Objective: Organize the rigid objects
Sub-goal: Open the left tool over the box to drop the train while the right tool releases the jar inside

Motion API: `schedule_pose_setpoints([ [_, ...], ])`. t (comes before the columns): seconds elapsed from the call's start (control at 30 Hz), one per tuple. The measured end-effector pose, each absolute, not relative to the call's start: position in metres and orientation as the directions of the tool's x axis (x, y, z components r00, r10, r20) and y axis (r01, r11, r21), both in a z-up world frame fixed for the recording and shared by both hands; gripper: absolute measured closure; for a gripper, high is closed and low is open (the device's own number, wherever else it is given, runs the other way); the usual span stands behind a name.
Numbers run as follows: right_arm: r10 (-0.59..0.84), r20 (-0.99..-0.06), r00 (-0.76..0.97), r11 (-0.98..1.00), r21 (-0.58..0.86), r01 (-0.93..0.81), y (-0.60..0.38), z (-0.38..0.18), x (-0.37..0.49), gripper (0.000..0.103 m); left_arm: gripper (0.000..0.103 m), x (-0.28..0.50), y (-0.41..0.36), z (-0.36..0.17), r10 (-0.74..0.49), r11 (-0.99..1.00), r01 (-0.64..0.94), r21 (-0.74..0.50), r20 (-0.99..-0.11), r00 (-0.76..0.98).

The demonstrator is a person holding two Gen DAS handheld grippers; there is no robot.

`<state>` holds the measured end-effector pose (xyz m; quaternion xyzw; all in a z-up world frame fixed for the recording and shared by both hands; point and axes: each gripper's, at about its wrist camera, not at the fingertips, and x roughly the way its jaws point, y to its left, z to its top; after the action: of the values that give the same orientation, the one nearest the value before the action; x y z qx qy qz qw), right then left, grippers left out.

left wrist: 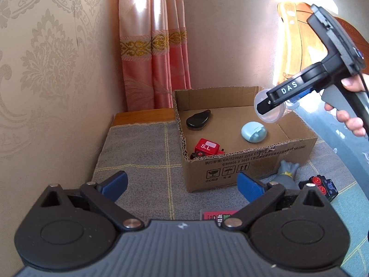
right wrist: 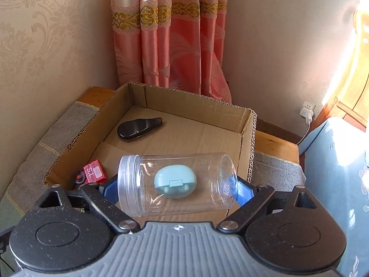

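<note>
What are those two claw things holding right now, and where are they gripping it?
The right gripper holds a clear plastic jar on its side, clamped across its body, above the cardboard box. The left gripper is open and holds nothing.

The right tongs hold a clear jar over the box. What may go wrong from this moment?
1. The clear jar lies sideways between the right tongs; smooth plastic may slip and fall.
2. It hangs over the light blue case in the cardboard box, so a drop may hit it.
3. The grey glove and black block toy outside the box are close to its front wall and may be bumped.
</note>
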<state>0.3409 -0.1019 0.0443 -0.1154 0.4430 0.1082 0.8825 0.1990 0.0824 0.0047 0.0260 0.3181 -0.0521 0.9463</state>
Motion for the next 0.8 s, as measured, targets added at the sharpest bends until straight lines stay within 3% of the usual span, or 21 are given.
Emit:
schedule_pose_setpoints([
  [0.2, 0.027, -0.838, 0.545, 0.971, -0.107, -0.213, -0.098, 0.021, 0.403, 0.007, 0.002, 0.201, 0.093, -0.002, -0.067, 0.997, 0.083, -0.002, -0.617, 0.784],
  [0.27, 0.023, -0.845, 0.534, 0.976, -0.097, -0.195, -0.1, 0.016, 0.413, 0.0, 0.002, 0.203, 0.094, -0.002, -0.065, 0.997, 0.078, -0.007, -0.62, 0.782],
  [0.33, 0.014, -0.848, 0.53, 0.977, -0.101, -0.186, -0.099, 0.014, 0.417, 0.0, 0.002, 0.202, 0.095, -0.003, -0.063, 0.997, 0.077, -0.004, -0.616, 0.785],
  [0.8, 0.039, -0.824, 0.565, 0.982, -0.072, -0.173, -0.107, 0.034, 0.343, 0.0, 0.002, 0.182, 0.093, 0.002, -0.056, 0.997, 0.082, 0.014, -0.611, 0.789],
])
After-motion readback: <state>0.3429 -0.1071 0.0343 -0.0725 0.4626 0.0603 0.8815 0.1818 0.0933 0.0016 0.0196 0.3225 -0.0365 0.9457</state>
